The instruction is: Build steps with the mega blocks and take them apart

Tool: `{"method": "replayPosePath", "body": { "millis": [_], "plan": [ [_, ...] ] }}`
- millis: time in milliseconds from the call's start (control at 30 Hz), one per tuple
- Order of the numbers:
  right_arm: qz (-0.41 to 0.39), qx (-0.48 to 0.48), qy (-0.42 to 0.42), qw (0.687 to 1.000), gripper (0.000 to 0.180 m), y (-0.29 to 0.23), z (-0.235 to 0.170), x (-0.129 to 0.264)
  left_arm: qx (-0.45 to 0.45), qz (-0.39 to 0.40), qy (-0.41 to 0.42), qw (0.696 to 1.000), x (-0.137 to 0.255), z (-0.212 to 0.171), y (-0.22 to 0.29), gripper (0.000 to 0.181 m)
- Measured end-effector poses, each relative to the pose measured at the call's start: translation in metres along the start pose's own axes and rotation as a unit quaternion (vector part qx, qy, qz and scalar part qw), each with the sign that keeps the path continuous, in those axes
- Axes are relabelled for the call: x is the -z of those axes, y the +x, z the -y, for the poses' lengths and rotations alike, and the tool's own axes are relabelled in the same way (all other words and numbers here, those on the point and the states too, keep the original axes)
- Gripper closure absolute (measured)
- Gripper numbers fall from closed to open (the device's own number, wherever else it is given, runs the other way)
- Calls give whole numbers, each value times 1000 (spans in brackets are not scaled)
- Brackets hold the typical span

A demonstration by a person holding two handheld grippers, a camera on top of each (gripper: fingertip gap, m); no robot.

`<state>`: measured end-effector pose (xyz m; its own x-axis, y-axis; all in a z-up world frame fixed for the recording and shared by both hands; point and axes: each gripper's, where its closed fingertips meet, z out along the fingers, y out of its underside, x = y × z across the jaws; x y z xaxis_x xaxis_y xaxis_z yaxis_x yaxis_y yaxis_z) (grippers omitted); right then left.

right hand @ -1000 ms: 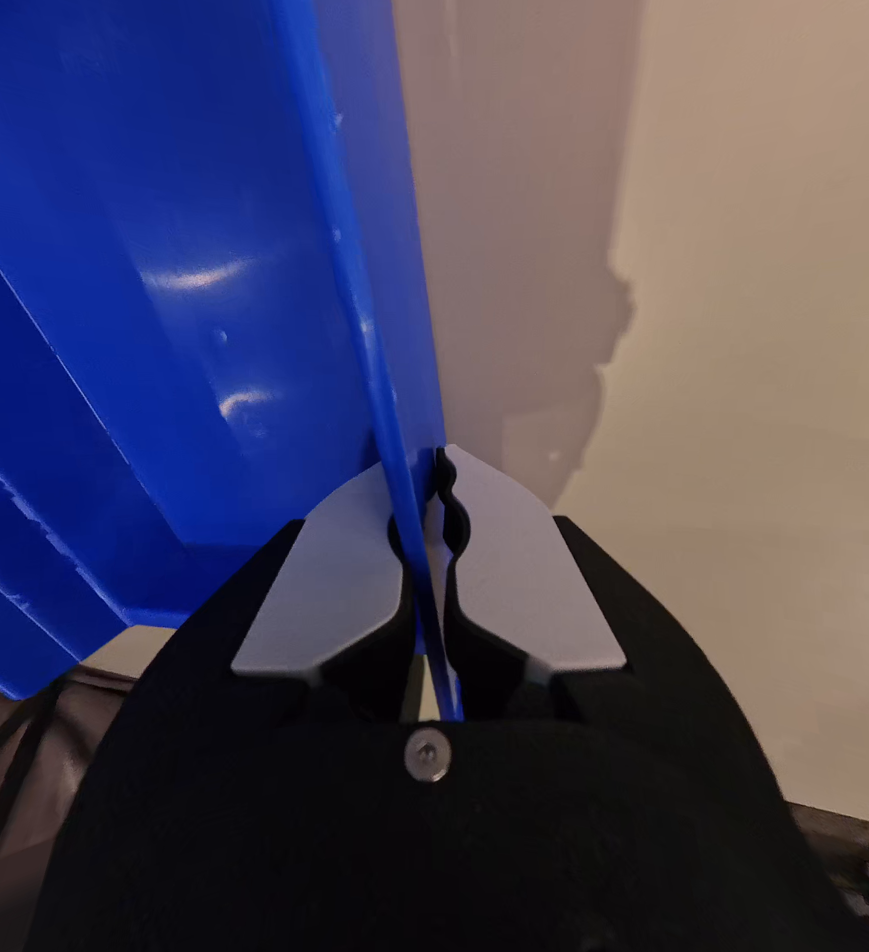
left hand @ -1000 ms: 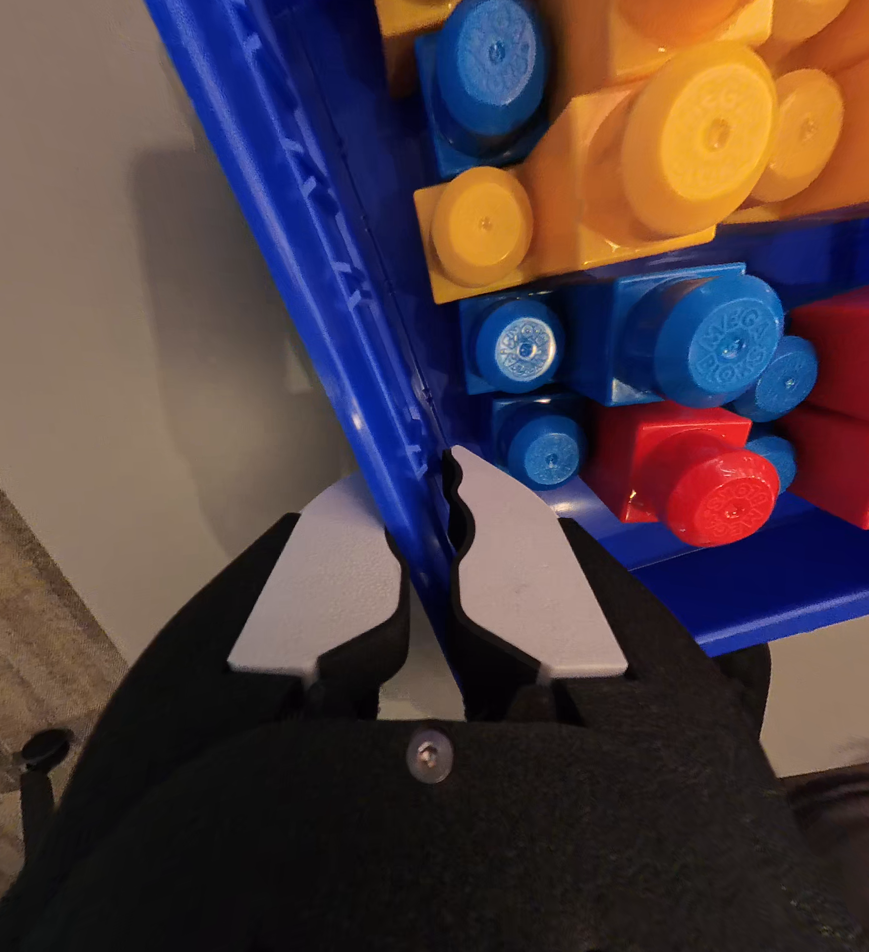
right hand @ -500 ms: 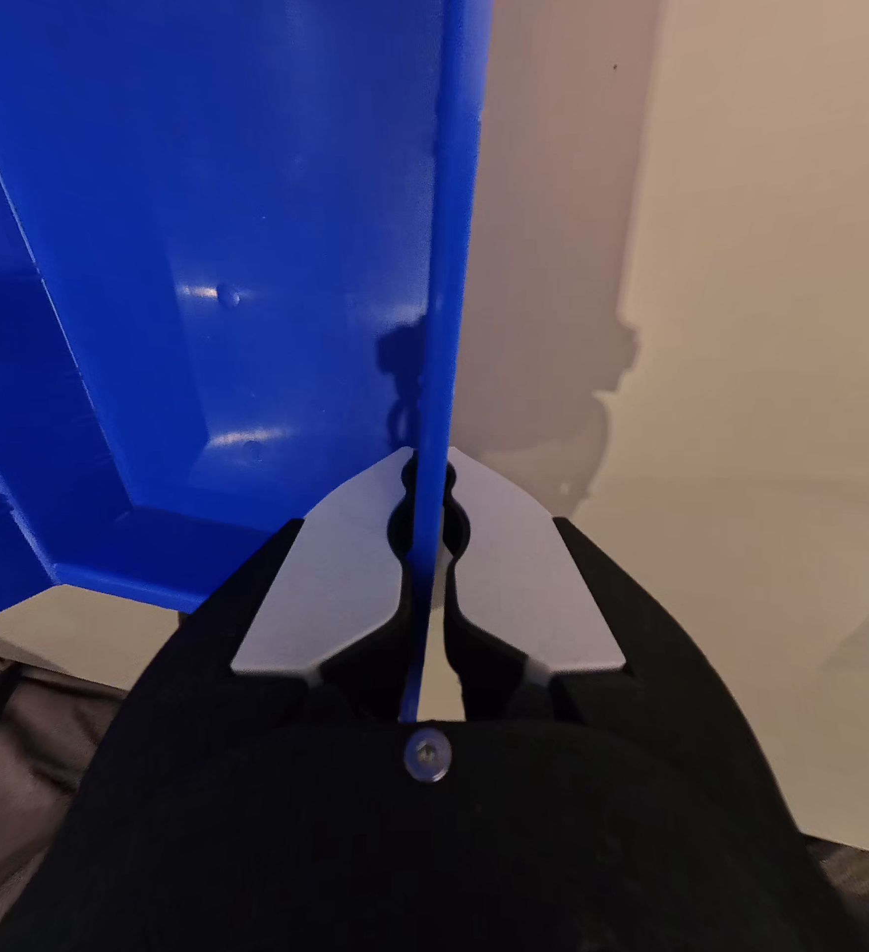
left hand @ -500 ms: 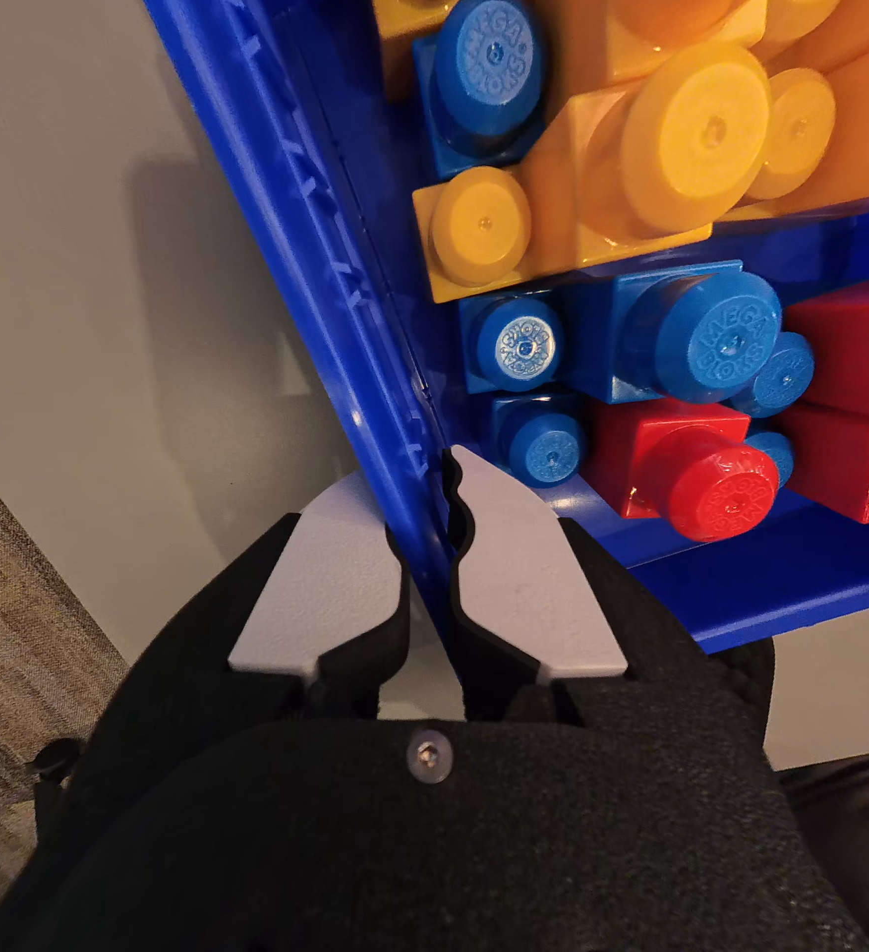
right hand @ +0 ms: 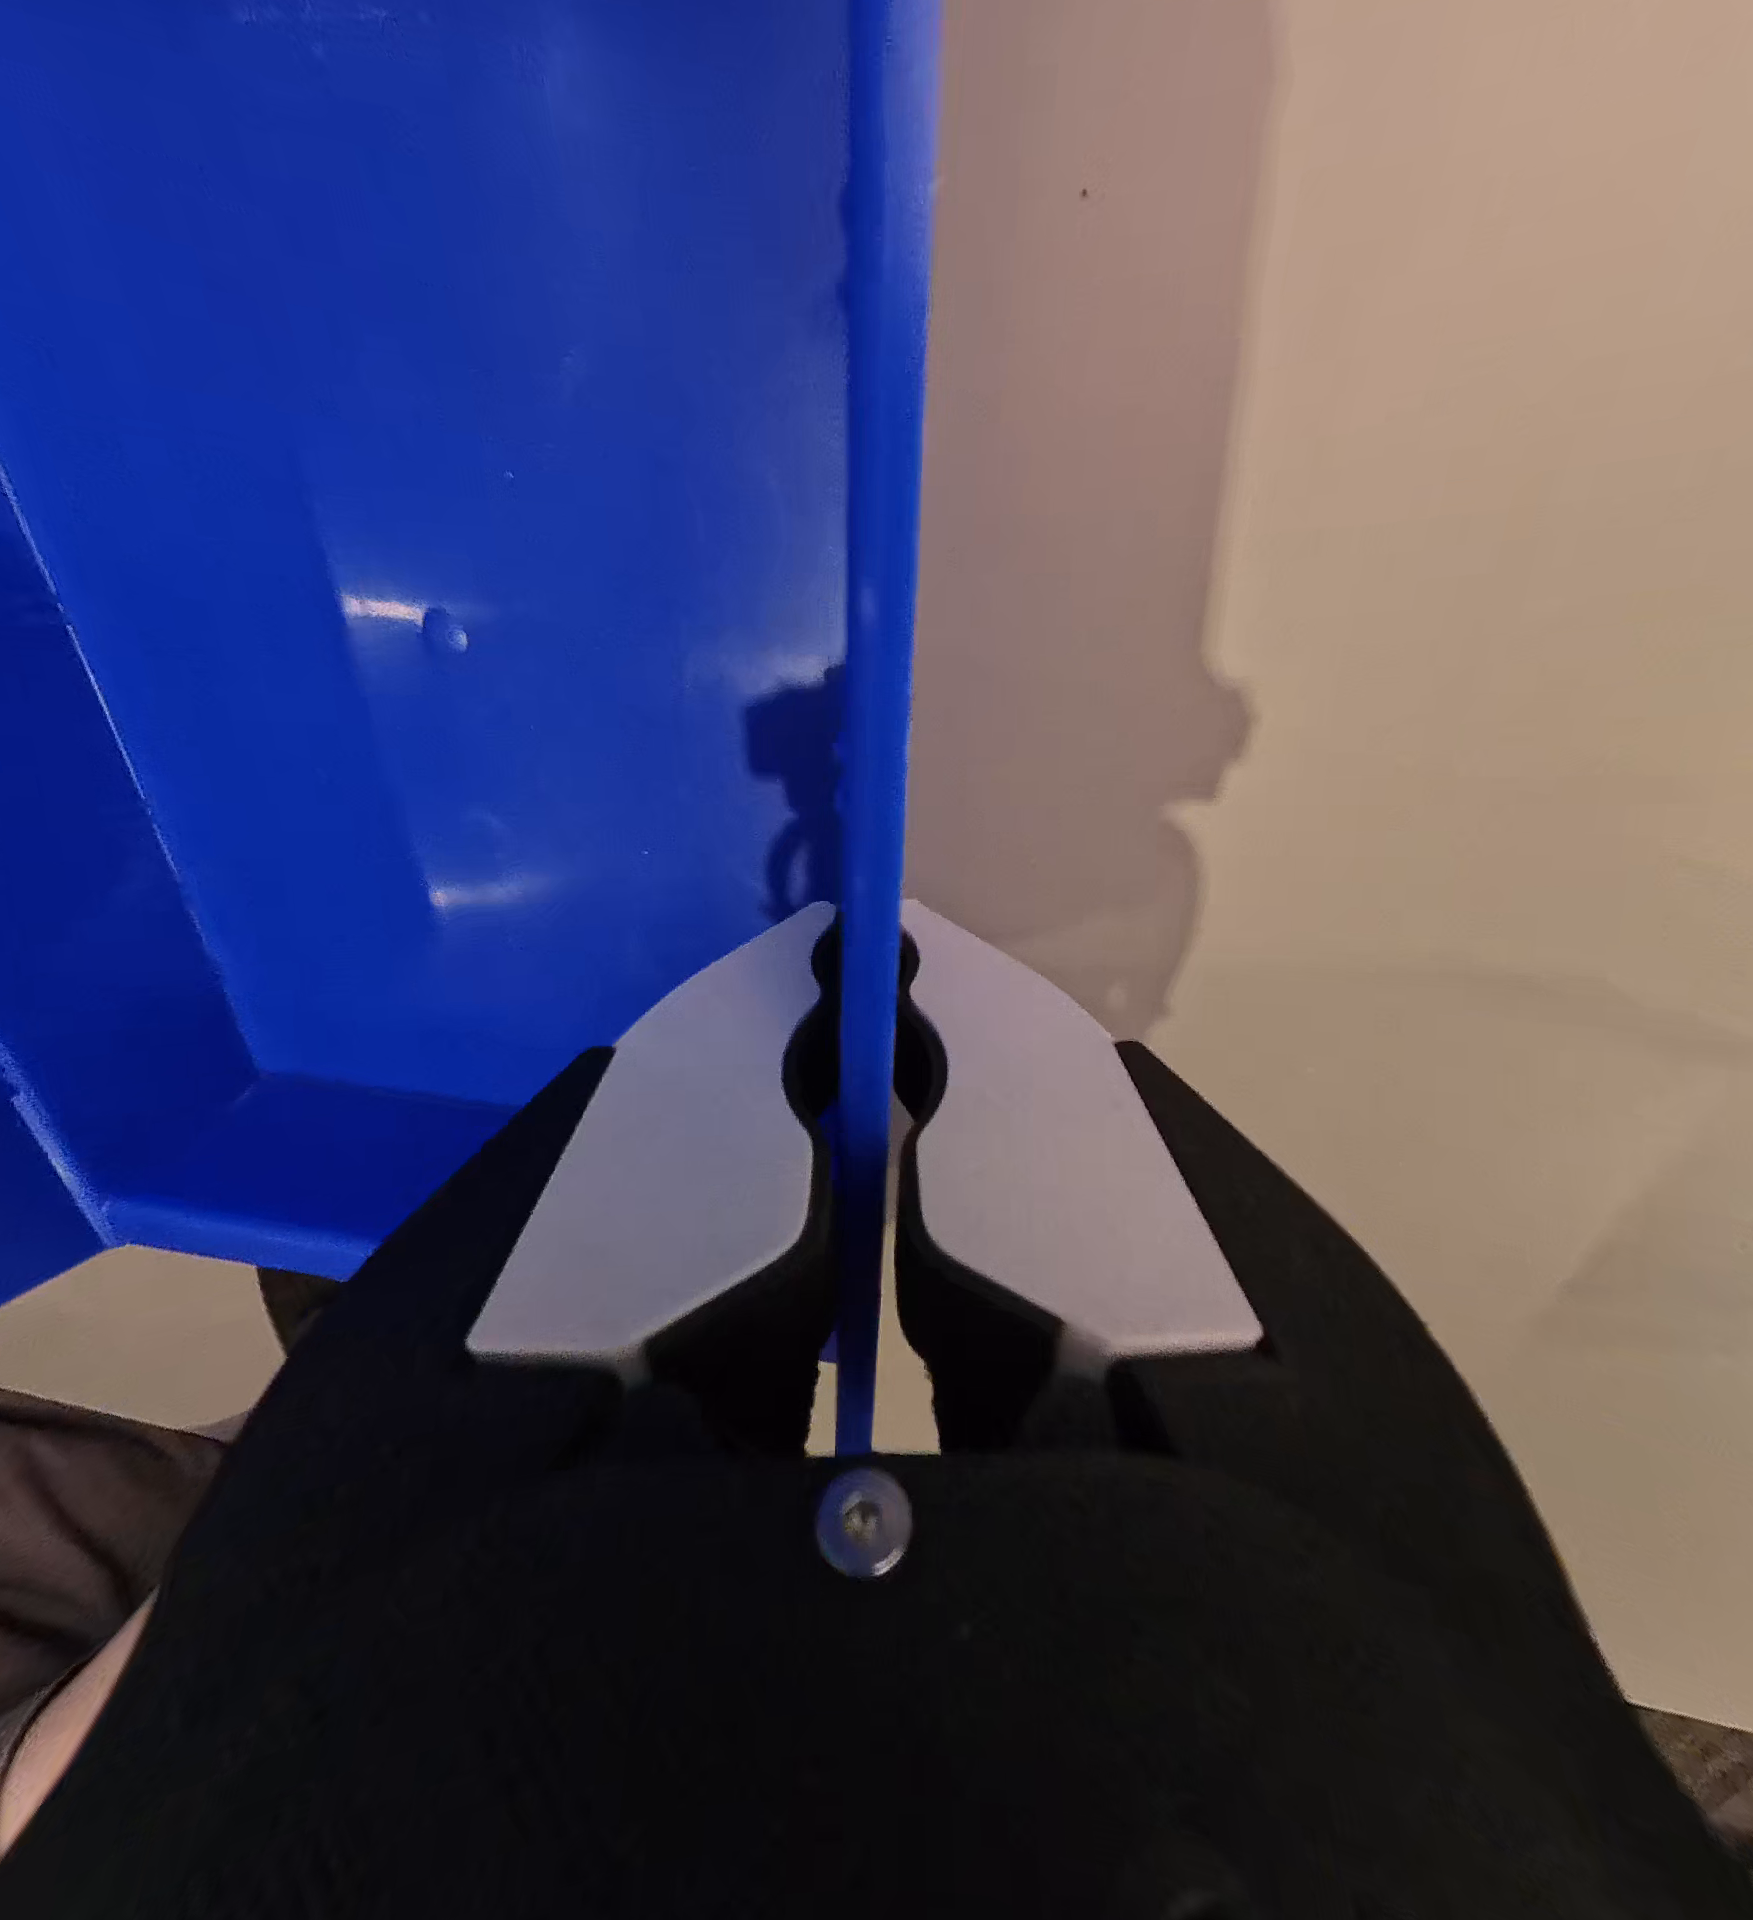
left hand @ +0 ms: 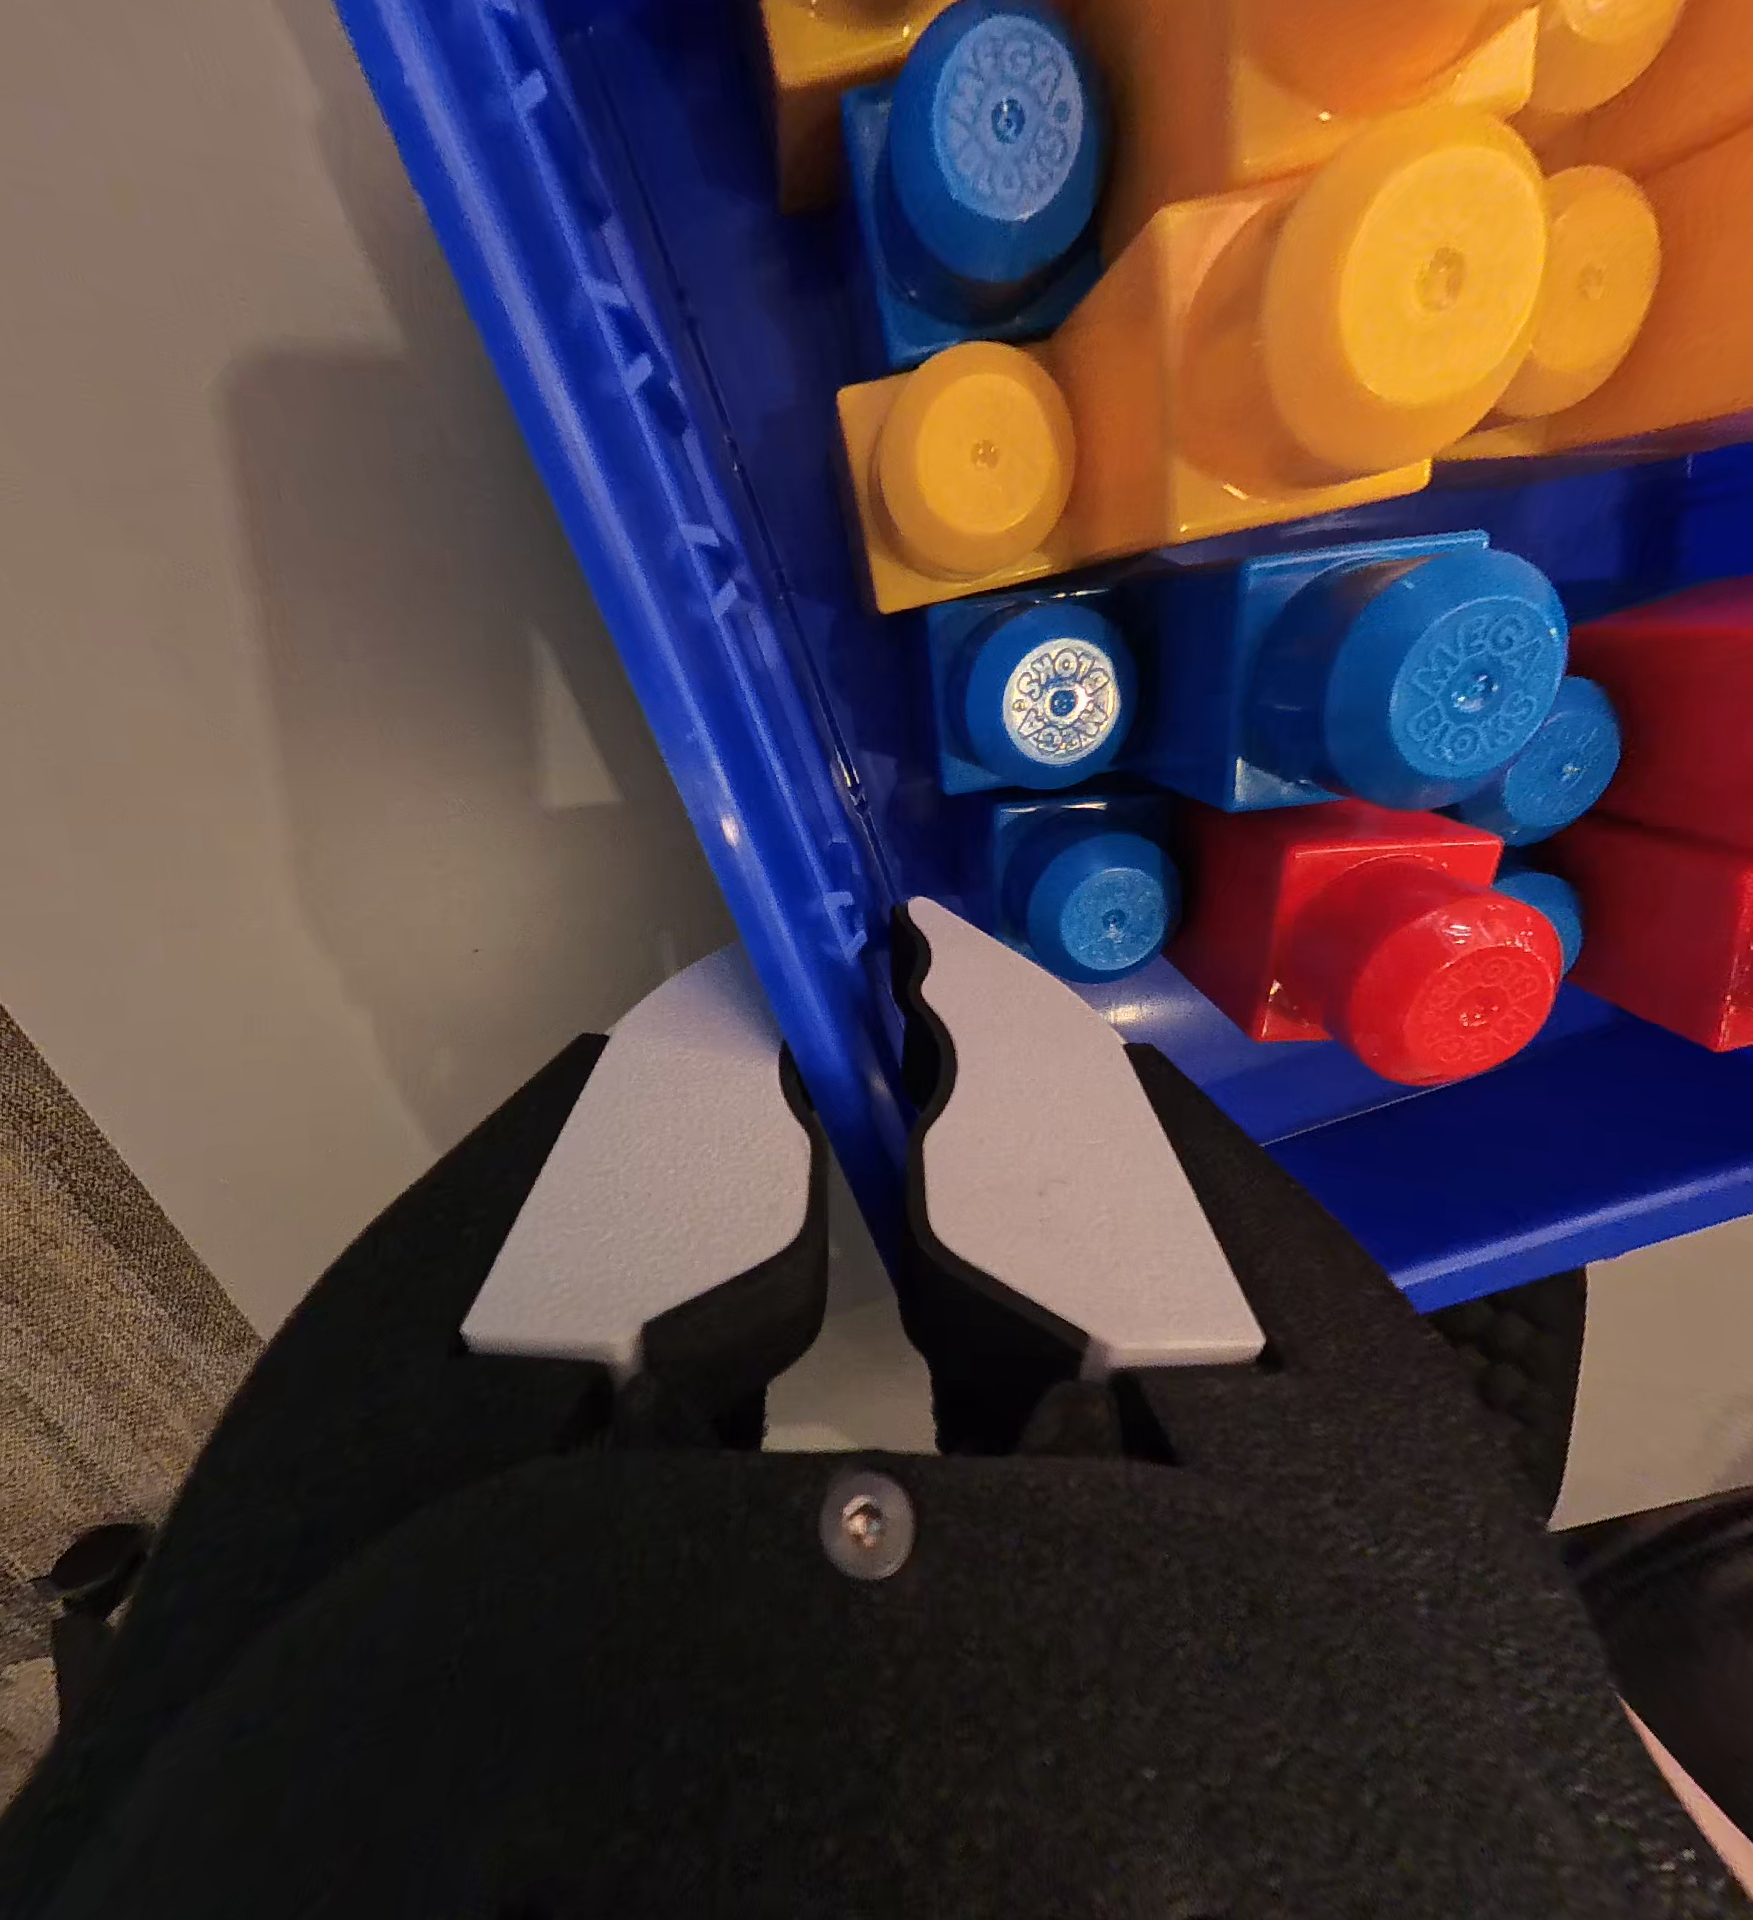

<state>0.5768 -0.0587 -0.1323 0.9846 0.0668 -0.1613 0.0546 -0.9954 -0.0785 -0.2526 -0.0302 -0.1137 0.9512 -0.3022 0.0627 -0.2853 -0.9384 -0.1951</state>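
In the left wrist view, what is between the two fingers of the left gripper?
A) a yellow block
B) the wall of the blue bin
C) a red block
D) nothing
B: the left gripper is closed on the rim wall of the blue bin, while the blocks lie inside it.

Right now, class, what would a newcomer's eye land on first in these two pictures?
The blue bin, its walls clamped by the left hand-held gripper and the right hand-held gripper. Next, the bright blocks packed inside: yellow blocks at top, blue blocks mid-frame, red blocks nearest.
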Motion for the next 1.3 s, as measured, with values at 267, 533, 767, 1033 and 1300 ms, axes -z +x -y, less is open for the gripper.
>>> {"method": "replayPosePath", "body": {
  "millis": [267, 533, 767, 1033, 1300],
  "plan": [
    [-18, -2, -10, 1000, 172, 0, -1, 0, -7, 7, -4, 1000, 0, 0, -1, 172],
    [-18, 11, -28, 999, 171, -9, -7, -1, 1, -2, 6, 1000, 0, 2, -3, 173],
    [-13, 23, -22, 999, 171, -9, -5, -1, 3, -3, 16, 1000, 0, 4, -6, 173],
    [-14, 15, -20, 1000, 171, -3, -8, 0, -3, 13, 14, 1000, 0, 4, -7, 172],
    [-15, 4, -15, 1000, 171, 2, -10, 1, 0, 20, 13, 1000, 0, 4, -7, 172]
  ]
}}
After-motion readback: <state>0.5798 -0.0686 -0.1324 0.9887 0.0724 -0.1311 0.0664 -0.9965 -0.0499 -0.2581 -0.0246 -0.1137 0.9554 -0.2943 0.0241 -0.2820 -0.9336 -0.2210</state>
